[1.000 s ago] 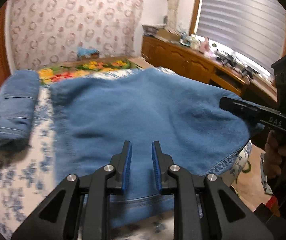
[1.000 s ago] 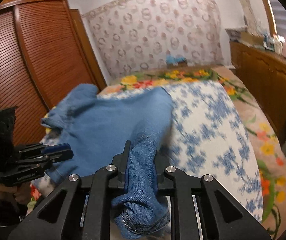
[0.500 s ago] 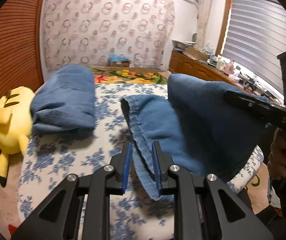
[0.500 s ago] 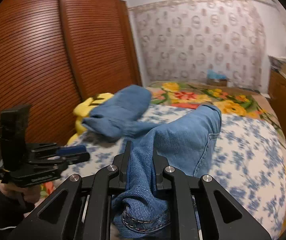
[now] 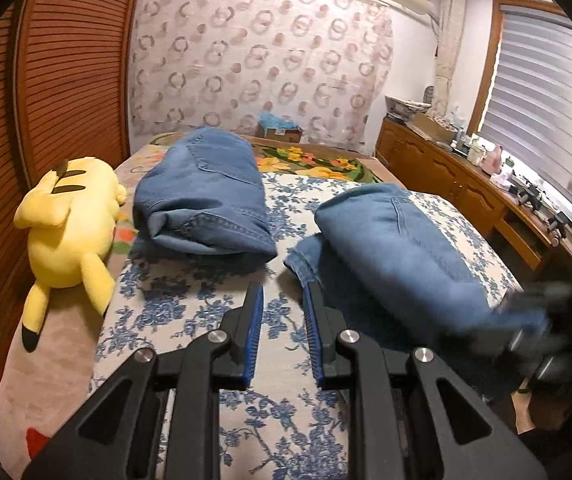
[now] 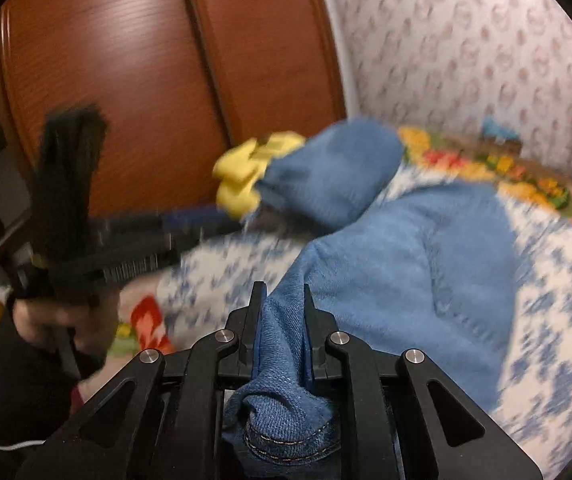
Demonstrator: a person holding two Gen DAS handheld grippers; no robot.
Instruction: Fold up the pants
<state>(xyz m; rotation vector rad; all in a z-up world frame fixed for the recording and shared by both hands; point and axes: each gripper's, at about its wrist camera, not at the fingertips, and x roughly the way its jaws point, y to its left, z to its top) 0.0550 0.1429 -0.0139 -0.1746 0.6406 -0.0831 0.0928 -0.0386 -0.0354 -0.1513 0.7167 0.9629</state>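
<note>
The bunched blue denim pants (image 6: 406, 272) are clamped at their hem by the right gripper (image 6: 282, 312), their length running forward across the floral bed (image 5: 214, 320). The left gripper (image 5: 282, 332), jaws slightly apart and empty, is held just left of them.

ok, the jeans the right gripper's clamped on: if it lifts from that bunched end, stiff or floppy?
Probably floppy: the jeans drape in soft folds over the bed and bunch up between the right gripper jaws. Likely fairly heavy for cloth, since the denim looks thick, with a stitched hem. Slipping seems unlikely with that thick wad clamped.
</note>
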